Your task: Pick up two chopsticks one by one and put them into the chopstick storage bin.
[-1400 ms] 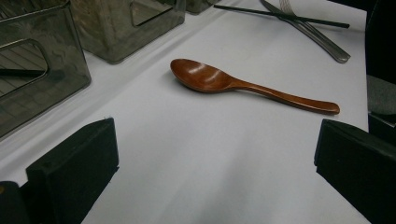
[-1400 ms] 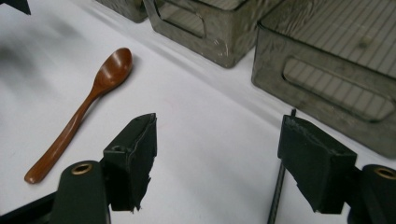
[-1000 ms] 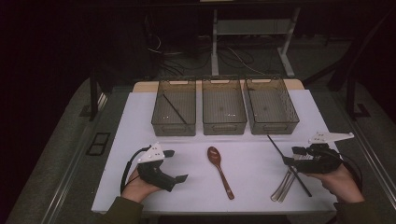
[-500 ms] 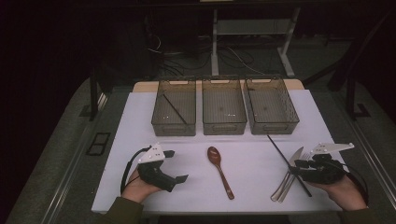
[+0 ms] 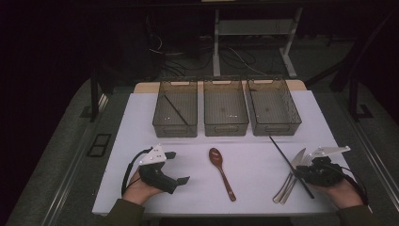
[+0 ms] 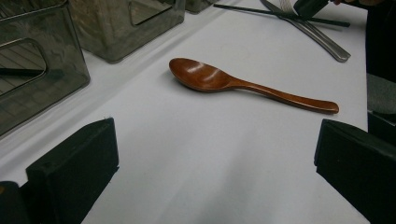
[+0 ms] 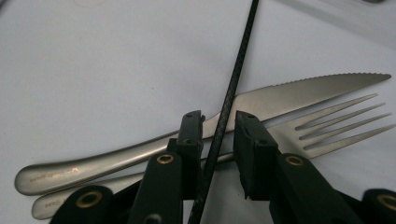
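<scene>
Right hand-held gripper (image 7: 218, 133) closing around chopstick (image 7: 231, 93) (small gaps remain).

spoon: wooden spoon (image 5: 221, 172) is lying mid-table | bins: 3 clear bins (image 5: 225, 107) are standing in a row behind | left bin is holding 1 black stick (image 5: 176, 110)

No legible text, labels, nos. or signs in any view. Faint engraved marks on knife handle (image 7: 56, 175) and fork handle (image 7: 58, 201) in right gripper view, prob. maker's stamps; too small and blurred to read. Bins, spoon, chopsticks, table cover: no markings seen.
</scene>
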{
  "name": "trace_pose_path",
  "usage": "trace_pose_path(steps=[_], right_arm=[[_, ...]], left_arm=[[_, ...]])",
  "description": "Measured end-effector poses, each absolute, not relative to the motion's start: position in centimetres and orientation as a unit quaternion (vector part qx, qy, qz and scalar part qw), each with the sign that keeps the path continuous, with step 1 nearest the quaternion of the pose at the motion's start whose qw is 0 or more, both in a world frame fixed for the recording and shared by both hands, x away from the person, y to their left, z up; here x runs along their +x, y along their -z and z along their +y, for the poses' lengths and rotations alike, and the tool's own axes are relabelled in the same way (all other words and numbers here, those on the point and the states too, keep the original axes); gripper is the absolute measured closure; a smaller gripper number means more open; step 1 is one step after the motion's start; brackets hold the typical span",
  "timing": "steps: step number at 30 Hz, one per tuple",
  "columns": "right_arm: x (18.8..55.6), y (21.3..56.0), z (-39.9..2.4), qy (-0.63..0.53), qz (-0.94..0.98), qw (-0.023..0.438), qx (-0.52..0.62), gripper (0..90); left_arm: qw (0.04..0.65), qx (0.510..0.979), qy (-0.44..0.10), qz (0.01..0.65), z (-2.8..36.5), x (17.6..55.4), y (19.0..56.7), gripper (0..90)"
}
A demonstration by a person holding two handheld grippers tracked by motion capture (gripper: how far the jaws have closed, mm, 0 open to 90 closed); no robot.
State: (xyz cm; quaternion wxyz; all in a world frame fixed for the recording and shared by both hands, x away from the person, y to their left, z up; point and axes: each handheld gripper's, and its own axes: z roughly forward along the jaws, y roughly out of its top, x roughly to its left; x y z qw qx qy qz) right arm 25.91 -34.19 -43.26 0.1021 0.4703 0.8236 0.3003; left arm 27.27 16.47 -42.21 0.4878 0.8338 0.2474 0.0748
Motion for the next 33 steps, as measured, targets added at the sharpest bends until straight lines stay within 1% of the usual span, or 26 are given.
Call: trace_pose_path(steps=[10,17,27,33], right_arm=[[26.18,43.64,-33.97,-0.290,0.825,0.114,0.470,77.9],[26.43,43.81,-34.04,-0.289,0.824,0.113,0.474,84.7],[26.71,43.82,-34.30,-0.291,0.821,0.107,0.479,85.7],[26.63,42.98,-34.58,-0.308,0.820,0.106,0.471,85.8]], left_arm=[[0.488,0.834,-0.076,0.247,16.50,27.25,42.18,0.0],[0.488,0.834,-0.074,0.247,16.42,27.27,42.24,0.0],[0.487,0.835,-0.075,0.246,16.46,27.26,42.18,0.0],[0.488,0.834,-0.074,0.247,16.43,27.27,42.23,0.0]])
